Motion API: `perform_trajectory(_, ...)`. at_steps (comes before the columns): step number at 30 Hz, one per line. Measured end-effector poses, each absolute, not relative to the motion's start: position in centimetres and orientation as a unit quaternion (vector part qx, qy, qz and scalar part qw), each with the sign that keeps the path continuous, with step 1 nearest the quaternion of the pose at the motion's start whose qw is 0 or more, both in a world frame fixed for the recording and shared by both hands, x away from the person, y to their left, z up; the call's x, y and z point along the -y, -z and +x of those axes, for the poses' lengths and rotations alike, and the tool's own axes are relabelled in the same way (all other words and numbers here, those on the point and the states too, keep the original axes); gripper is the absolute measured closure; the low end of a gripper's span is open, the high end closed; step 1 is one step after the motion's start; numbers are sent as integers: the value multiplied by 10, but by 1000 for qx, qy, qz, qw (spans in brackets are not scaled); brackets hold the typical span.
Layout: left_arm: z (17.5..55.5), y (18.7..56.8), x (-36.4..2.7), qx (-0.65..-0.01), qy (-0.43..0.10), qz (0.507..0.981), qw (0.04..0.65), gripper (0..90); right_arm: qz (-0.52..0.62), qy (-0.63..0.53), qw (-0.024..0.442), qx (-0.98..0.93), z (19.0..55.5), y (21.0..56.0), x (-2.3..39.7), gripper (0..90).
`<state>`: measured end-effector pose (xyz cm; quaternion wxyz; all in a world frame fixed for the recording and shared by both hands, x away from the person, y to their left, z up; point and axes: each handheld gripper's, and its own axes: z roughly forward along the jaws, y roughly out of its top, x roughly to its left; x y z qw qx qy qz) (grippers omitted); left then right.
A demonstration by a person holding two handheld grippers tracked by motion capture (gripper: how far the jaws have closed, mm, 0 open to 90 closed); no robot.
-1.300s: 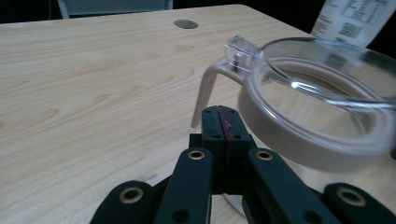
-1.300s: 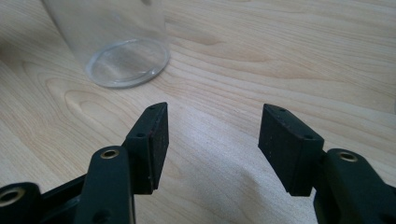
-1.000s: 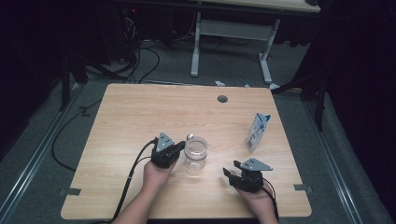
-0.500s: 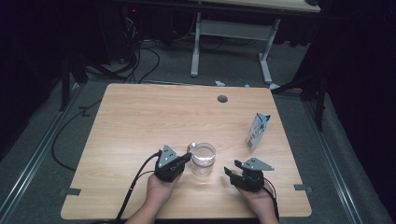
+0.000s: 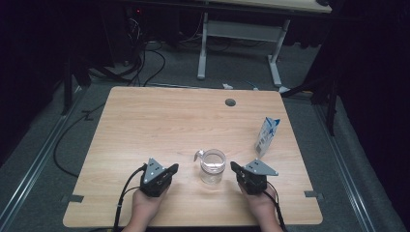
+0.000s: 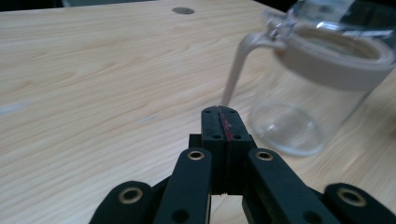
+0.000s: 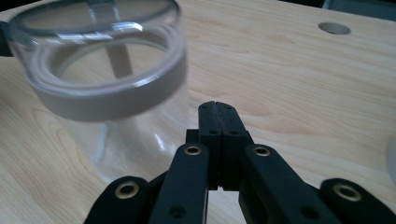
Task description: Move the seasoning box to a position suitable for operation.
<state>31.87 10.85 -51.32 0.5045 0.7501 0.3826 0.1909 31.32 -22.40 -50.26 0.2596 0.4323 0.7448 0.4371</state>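
Table evenly lit, surroundings dark; close glass blurred.

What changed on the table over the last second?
The glass jar moved right, toward the table's near edge. The left tool has drawn back left and stands clear of it, shut. The right tool's jaws have just closed on nothing. The carton stayed put.
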Motion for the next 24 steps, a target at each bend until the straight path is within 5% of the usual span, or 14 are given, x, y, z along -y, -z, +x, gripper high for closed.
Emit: perform_trajectory(24,304,519,-136,-410,-189,728,516,898,417,-433,265,-754,318,505,197,851)
